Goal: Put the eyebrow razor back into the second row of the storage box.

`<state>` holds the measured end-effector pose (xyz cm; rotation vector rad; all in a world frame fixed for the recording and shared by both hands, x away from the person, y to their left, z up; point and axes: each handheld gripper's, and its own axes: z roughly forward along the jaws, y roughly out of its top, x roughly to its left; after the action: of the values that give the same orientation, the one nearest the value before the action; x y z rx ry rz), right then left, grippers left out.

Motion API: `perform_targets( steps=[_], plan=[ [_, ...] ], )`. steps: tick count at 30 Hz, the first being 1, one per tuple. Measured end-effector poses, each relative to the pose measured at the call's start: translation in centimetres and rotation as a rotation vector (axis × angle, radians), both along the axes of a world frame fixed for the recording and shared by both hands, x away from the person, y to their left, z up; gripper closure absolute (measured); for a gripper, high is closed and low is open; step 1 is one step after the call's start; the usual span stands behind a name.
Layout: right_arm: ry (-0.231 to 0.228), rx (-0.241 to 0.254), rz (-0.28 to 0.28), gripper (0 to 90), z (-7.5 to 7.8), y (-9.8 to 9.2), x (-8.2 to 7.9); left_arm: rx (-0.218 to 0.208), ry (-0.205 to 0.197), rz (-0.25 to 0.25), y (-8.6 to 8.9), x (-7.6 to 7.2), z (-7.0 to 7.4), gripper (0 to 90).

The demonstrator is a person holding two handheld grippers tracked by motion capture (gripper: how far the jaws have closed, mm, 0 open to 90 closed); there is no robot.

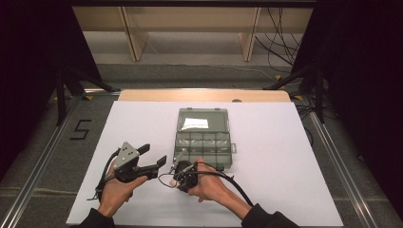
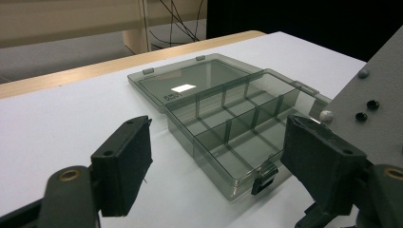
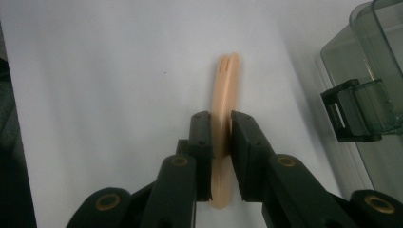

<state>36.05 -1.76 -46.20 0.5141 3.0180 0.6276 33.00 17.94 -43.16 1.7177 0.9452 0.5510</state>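
A slim peach plastic piece [image 3: 226, 85] lies lengthwise on the white table sheet. My right gripper [image 3: 220, 119] is shut on its middle, one black pad against each side. In the high view the right gripper [image 1: 177, 176] sits low over the sheet just in front of the smoky clear compartment box [image 1: 177, 142]. The box lies with its lid [image 1: 180, 114] folded flat behind it, and its compartments [image 2: 237, 124] look bare. My left gripper [image 1: 153, 155] hovers left of the box. Its jaws stand wide apart with nothing between them [image 2: 216, 156].
The box's dark front latch [image 3: 354, 111] sits close beside the held piece, on the right of the right gripper view. A white sheet [image 1: 285, 156] covers the table, with a wooden edge [image 1: 204, 95] at the back. Cables trail from both grippers toward the person.
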Motion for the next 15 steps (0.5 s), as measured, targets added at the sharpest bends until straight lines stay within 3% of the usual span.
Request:
perform_targets(
  steps=[9, 11, 15],
  plan=[
    [0.001, -0.001, -0.005, 80.0, 0.09, -0.04, 0.08, -0.005, 0.004, -0.003, -0.07, -0.02, 0.02, 24.4],
    [-0.027, -0.01, -0.011, 82.2, 0.37, -0.22, 0.25, 0.001, 0.004, -0.004, 0.0, 0.0, 0.04, 24.4],
    [-0.005, 0.004, -0.023, 82.2, 0.2, -0.53, 0.62, 0.0, 0.006, -0.004, 0.0, 0.03, 0.03, 24.5]
  ],
)
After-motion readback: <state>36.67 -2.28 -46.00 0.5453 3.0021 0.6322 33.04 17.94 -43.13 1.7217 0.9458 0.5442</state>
